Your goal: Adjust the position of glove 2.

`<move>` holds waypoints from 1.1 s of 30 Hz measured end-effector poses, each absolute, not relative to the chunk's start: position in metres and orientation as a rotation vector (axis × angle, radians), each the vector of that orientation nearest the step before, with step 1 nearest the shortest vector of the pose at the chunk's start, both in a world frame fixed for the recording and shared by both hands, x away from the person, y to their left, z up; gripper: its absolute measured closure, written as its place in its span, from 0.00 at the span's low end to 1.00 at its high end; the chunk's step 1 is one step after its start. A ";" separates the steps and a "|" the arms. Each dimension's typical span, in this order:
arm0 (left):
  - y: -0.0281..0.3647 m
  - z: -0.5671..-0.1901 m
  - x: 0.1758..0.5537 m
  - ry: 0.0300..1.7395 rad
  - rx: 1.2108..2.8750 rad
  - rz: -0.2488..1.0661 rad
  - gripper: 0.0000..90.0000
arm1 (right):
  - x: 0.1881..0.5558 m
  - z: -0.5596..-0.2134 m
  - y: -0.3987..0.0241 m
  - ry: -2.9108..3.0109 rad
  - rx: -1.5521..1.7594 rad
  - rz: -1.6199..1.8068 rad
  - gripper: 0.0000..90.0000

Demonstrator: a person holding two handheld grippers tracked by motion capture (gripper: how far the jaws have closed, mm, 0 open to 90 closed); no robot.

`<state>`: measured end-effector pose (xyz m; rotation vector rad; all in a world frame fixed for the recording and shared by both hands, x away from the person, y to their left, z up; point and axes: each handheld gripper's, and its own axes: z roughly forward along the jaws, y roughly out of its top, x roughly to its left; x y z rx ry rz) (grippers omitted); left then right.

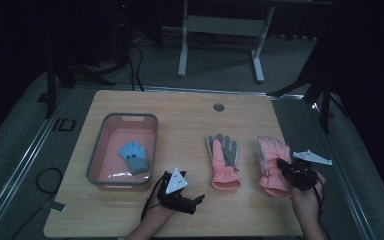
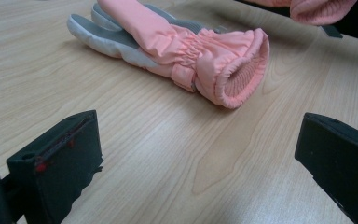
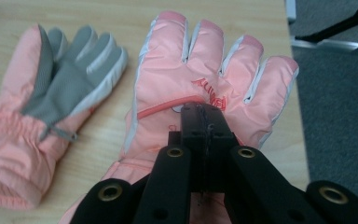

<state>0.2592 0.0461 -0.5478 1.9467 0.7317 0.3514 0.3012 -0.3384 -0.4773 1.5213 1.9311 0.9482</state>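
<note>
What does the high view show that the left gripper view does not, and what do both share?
High view alone: a grey-rimmed pink bin holding a small blue glove, and both tools, the left tool and the right tool at the right pink glove. Left gripper view alone: the open knit cuff of the middle pink glove, seen close between wide-apart jaws. Both share that glove and the wooden table.

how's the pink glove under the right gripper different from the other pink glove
The right glove lies back up, all pink with red lettering; the left glove lies palm up, showing grey. The right gripper is shut over the right glove, whether pinching fabric I cannot tell; the left glove lies free, ahead of the open left gripper. Both are padded pink gloves, fingers pointing away on the table.
</note>
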 end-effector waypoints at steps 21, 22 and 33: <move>0.045 -0.548 0.259 0.719 1.958 0.332 0.01 | 0.311 -0.504 -0.349 2.037 1.395 1.068 0.73; 0.045 -0.548 0.259 0.717 1.959 0.331 0.01 | 0.312 -0.503 -0.349 2.062 1.358 1.058 0.70; 0.045 -0.549 0.260 0.717 1.965 0.330 0.01 | 0.314 -0.530 -0.359 2.133 1.392 1.113 0.59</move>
